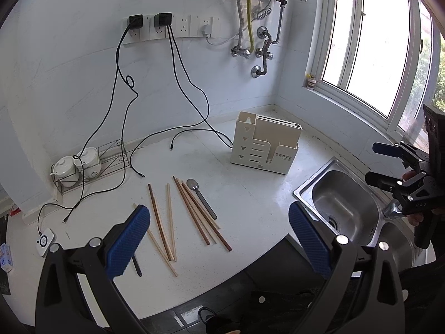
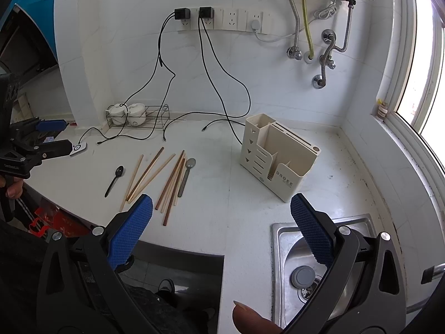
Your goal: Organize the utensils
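Note:
Several wooden chopsticks [image 1: 192, 211] lie loose on the white counter [image 1: 244, 194], also in the right wrist view [image 2: 167, 178]. A grey spoon [image 1: 200, 197] lies beside them, also seen from the right [image 2: 187, 175]. A black spoon [image 2: 114, 180] lies left of the chopsticks; my left finger hides most of it in the left wrist view [image 1: 136, 265]. A cream utensil holder [image 1: 264, 143] stands behind, also in the right wrist view [image 2: 278, 156]. My left gripper [image 1: 219, 239] is open and empty above the counter's front edge. My right gripper [image 2: 222, 231] is open and empty, nearer the sink.
A steel sink [image 1: 345, 203] is at the right [image 2: 306, 267]. Black cables [image 1: 125, 144] trail from wall sockets onto the counter. A wire rack with white lidded pots [image 1: 80, 164] stands at the back left. A small white device [image 1: 46, 240] lies at the left.

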Demonstrator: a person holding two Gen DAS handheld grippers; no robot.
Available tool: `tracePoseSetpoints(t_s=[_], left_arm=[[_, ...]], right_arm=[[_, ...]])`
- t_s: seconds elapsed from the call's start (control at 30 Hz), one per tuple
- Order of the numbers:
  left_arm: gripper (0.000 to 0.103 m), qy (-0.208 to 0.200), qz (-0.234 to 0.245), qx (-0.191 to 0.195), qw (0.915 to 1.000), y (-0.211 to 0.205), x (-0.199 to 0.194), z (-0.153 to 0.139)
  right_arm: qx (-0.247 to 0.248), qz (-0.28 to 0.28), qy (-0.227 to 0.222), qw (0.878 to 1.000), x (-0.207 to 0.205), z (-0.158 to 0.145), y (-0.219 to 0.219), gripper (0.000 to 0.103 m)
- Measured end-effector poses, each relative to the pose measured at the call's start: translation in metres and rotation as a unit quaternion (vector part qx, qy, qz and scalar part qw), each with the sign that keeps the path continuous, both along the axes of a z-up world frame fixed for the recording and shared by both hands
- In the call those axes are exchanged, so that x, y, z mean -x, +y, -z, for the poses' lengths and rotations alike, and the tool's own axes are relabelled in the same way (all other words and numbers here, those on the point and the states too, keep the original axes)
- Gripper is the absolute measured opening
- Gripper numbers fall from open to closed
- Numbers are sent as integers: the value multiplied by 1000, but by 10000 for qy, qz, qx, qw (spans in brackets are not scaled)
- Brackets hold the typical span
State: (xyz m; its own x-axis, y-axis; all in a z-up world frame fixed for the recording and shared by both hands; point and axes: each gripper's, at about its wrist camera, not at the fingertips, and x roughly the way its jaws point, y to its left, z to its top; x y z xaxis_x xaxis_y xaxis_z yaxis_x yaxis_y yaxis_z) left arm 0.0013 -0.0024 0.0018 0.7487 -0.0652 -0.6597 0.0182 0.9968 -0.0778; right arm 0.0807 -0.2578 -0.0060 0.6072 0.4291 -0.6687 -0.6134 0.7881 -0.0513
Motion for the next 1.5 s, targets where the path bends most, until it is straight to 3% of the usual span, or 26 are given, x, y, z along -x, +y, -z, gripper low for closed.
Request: tracePoseSetpoints(t_s=[1.5], left_arm=[[98,-150,124,-66,9998,-6,3,1]], right_arm=[[-76,49,-82,9999,-1,3,1,95]])
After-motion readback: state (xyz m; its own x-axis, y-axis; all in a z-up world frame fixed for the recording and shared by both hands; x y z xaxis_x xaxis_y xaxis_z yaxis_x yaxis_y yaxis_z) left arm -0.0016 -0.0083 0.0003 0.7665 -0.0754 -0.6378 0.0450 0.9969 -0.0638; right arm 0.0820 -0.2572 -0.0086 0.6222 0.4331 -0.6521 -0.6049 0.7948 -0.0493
